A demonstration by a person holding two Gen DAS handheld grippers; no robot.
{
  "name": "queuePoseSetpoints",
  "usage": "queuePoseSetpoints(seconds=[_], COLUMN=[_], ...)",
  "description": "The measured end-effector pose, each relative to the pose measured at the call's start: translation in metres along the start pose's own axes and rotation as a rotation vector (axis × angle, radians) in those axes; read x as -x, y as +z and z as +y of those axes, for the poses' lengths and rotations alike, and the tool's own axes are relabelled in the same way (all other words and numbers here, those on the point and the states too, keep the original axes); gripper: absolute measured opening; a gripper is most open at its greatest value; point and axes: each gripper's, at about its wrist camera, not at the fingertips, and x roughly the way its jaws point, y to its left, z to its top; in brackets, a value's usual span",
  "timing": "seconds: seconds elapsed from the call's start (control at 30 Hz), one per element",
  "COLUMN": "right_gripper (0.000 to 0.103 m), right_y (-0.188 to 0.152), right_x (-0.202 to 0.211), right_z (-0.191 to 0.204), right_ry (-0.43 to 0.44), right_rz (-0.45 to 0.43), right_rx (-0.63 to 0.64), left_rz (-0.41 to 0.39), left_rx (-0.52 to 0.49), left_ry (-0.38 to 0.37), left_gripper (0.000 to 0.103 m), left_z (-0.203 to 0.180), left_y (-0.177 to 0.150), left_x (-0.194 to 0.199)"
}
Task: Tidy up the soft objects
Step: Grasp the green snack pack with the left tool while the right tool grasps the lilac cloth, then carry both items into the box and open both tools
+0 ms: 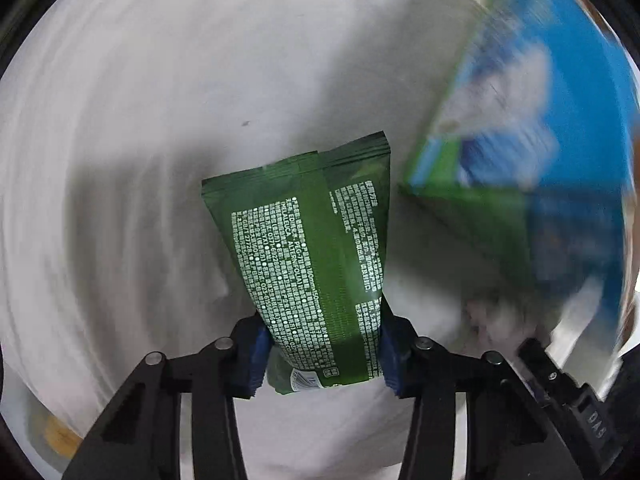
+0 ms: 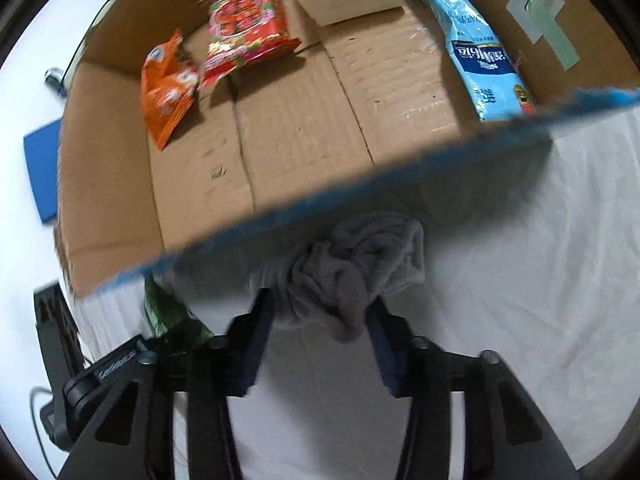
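Green foil pouch w/ white print (image 1: pixel 316 264) sits pinched in left gripper (image 1: pixel 324 356) over white sheet (image 1: pixel 120 160). Right gripper (image 2: pixel 320 344) clamps crumpled grey fleece cloth (image 2: pixel 352 272) near open blue-edged cardboard box (image 2: pixel 280 132) w/ snack packs inside.

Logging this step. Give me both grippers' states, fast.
Left gripper: closed on the green pouch.
Right gripper: closed on the grey cloth.
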Motion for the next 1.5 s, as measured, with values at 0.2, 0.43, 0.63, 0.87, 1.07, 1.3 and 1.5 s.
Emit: queuePoseSetpoints(seconds=[0.2,0.43,0.63,0.87,1.07,1.3,1.5], right_gripper=[0.021,0.079,0.069,0.024,0.023,0.023,0.023], right_y=[-0.01,0.0,0.015,0.007,-0.005,-0.008,-0.02], right_x=[0.002,-0.006,-0.025,-0.002,0.032,0.072,0.161], right_z=[-0.022,-0.032,-0.032,-0.028,-0.058,-0.084,-0.082], right_ry=[0.095,0.189,0.166,0.136,0.069,0.004,0.004], right_rz=[0.081,0.019,-0.003,-0.011,0.033,-0.002,-0.1], right_rx=[-0.037,-0.2,-0.319,-0.176,-0.05,0.026,0.123], left_rz=[-0.01,-0.001,0.013,0.001,-0.017,-0.115,-0.244], left_rx=[-0.163,-0.177,-0.147,-0.203,-0.288,-0.395,-0.488], left_ry=[0.078,0.082,0.077,0.108,0.123,0.106,0.087], left_gripper=[0.041,0.041,0.042,0.041,0.039,0.038,0.038], left_z=[-0.024,-0.031,-0.018,-0.03,-0.052,-0.098,-0.144], left_y=[-0.037,-0.05,-0.034,-0.045,-0.071,-0.112,-0.122], left_x=[-0.007,-0.013,-0.017,-0.027,-0.021,0.02,0.085])
